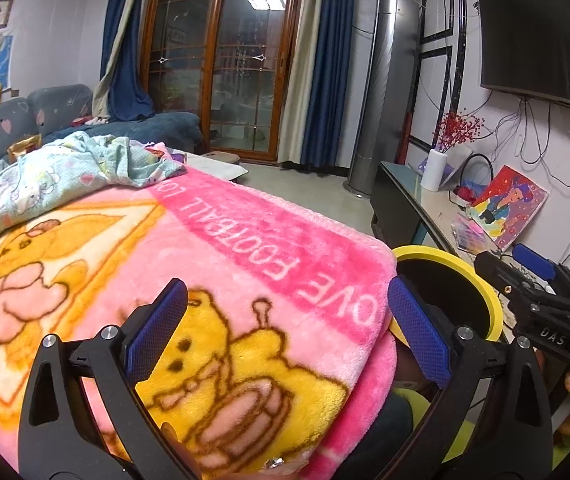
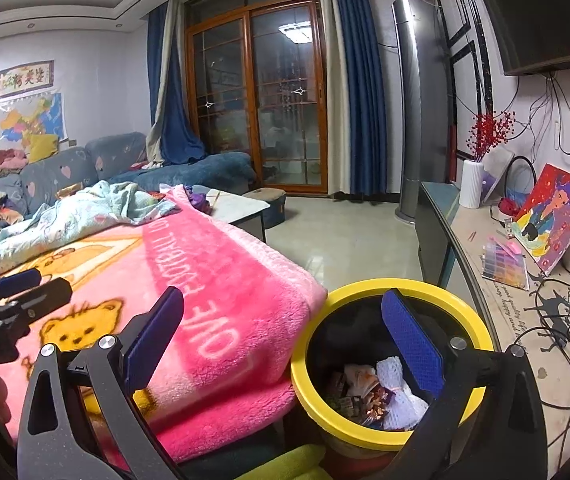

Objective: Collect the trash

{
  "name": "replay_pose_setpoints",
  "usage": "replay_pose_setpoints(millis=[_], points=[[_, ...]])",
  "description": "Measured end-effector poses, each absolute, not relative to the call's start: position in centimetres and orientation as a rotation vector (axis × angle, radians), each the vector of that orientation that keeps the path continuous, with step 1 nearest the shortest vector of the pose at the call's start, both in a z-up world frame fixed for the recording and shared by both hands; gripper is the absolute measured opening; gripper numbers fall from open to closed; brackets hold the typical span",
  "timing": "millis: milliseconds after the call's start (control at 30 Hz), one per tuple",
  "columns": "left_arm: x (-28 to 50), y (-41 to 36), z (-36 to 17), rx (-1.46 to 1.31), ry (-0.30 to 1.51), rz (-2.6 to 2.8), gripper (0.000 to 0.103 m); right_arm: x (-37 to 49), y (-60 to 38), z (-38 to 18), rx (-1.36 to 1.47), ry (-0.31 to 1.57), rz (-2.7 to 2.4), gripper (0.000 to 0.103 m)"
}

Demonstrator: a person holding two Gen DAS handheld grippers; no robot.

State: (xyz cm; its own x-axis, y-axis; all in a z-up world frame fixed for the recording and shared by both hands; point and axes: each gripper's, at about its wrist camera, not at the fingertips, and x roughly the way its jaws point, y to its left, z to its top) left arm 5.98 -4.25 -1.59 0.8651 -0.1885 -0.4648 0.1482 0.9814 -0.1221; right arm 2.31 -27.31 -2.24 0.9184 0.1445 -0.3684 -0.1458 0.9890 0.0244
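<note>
A yellow-rimmed bin (image 2: 389, 436) stands by the corner of a pink cartoon blanket (image 2: 189, 312). Inside it lie wrappers and a white net-like piece of trash (image 2: 399, 392). My right gripper (image 2: 285, 340) hangs open over the bin's near left edge, nothing between its blue pads (image 2: 413, 340). My left gripper (image 1: 285, 332) is open above the pink blanket (image 1: 205, 264), empty; the bin's rim (image 1: 437, 254) shows behind its right pad. The other gripper (image 1: 541, 300) appears at the right of the left wrist view, and the left one (image 2: 17, 300) at the left of the right wrist view.
A pale printed cloth (image 2: 85, 212) is bunched at the blanket's far end. A blue sofa (image 2: 85, 168) runs along the left wall. To the right a TV cabinet (image 2: 525, 292) carries a white vase (image 2: 471, 184), a painting (image 2: 553, 216) and cables. Tiled floor (image 2: 345, 240) lies beyond.
</note>
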Motion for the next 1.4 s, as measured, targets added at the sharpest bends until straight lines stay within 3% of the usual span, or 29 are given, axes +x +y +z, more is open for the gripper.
replay_pose_setpoints(millis=[1400], points=[[5.59, -4.55, -1.62, -0.082, 0.484, -0.192, 0.092, 2.13, -27.53, -2.0, -0.008, 0.343, 0.14, 0.096]])
